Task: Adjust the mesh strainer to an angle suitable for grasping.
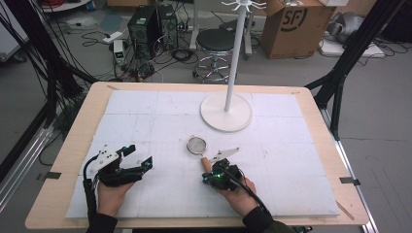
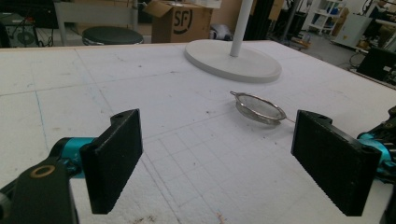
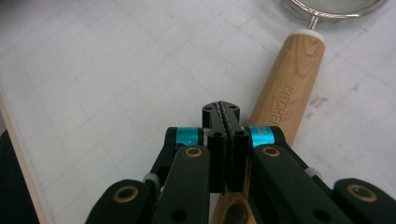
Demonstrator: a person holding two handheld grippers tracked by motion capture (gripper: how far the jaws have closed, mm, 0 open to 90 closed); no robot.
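The work in hand looks like picking up the strainer (image 1: 197, 144), and it seems to be at the approach stage: the right gripper (image 3: 226, 108) sits with its jaws pressed flat together, empty, directly above the strainer's wooden handle (image 3: 286, 100), which runs forward and to the right from under the jaws. Nothing is clamped between them. The next move, as I judge it, calls for spreading these jaws, lowering them either side of the handle, and closing on the wood rather than the thin wire neck.

The left gripper (image 2: 219, 158) is wide open and holds nothing; the strainer lies ahead of it and to its right, well apart from its jaws on the white counter (image 2: 154, 88).

The strainer itself is a small round bowl of fine metal mesh with a bright wire rim, resting on the counter. A short wire stem joins it to a pale, rounded wooden handle with lettering burned along it. Beyond it stands a white stand (image 1: 227, 112) on a round base.
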